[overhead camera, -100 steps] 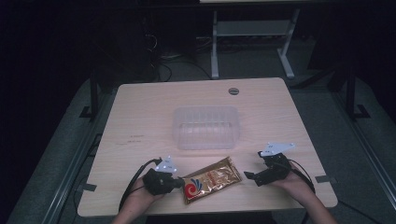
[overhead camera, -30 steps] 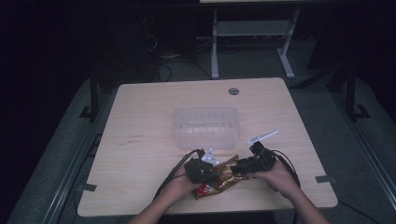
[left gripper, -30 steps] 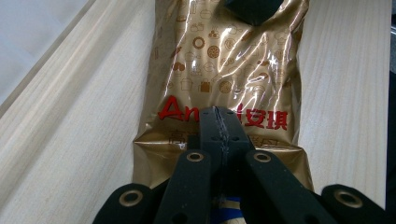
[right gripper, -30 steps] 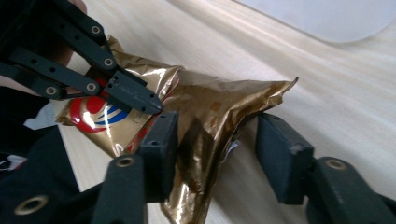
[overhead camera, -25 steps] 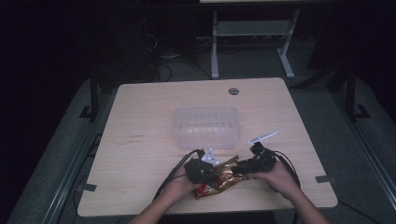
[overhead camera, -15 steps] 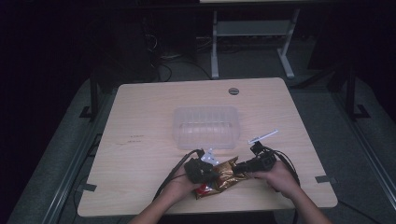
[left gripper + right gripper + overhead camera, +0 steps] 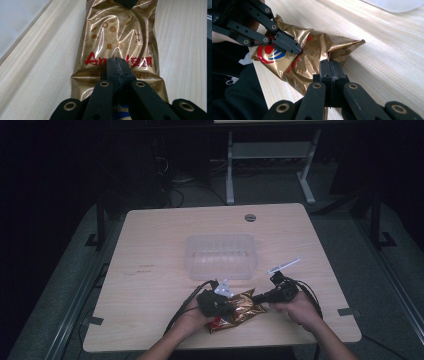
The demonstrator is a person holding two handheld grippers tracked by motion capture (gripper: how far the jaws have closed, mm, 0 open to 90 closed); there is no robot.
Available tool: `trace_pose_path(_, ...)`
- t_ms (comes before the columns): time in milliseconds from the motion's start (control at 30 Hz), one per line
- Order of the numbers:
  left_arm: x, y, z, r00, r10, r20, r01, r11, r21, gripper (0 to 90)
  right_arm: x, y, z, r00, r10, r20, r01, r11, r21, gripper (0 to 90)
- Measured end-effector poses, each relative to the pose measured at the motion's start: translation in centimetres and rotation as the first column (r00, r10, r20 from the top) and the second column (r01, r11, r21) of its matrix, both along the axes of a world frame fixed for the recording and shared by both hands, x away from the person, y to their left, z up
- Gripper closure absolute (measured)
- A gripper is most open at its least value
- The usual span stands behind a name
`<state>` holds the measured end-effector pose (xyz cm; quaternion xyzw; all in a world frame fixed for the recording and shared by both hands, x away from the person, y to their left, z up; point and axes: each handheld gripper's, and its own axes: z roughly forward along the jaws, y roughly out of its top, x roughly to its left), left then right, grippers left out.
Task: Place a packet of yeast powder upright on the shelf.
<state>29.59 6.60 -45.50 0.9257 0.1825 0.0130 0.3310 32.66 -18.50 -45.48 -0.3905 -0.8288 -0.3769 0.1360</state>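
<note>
Two tongs, left (image 7: pixel 117 65) and right (image 7: pixel 331 68), clamp gold packet (image 7: pixel 237 307) (opposite ends).

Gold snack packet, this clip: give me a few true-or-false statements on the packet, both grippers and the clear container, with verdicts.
1. The left gripper is shut on the gold snack packet. True.
2. The right gripper hangs open above the table. False: it is shut on the packet's other end.
3. The packet lies inside the clear plastic container. False: it is on the table, nearer the person than the container.
4. The packet carries red lettering. True.
</note>
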Motion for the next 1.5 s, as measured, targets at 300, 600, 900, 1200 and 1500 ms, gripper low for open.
trace_pose_path(300,-0.1,1.2,0.9,0.9996,0.008,-0.029,-0.009,0.9989,-0.047,74.9,-0.3,-0.3,0.7,0.9993,0.016,0.035,-0.017,0.9992,0.036,90.0)
trace_pose_path(600,-0.7,5.3,2.5,0.9969,0.074,-0.025,-0.076,0.9932,-0.089,48.2,-0.7,-0.8,2.4,0.9975,0.023,0.068,-0.032,0.9906,0.133,90.0)
trace_pose_path(900,-2.2,8.4,2.1,0.9925,0.116,-0.039,-0.119,0.989,-0.088,29.4,-1.1,-1.4,4.2,0.9943,0.019,0.105,-0.042,0.9748,0.219,90.0)
trace_pose_path(1200,-2.3,10.4,1.7,0.9884,0.151,-0.012,-0.152,0.9864,-0.064,25.0,-1.4,-1.4,6.1,0.9854,0.018,0.169,-0.065,0.9575,0.281,90.0)
trace_pose_path(1500,-2.1,10.3,1.4,0.9886,0.149,-0.024,-0.15,0.9865,-0.066,23.8,-1.6,-1.3,7.6,0.9819,0.011,0.189,-0.073,0.9433,0.324,90.0)
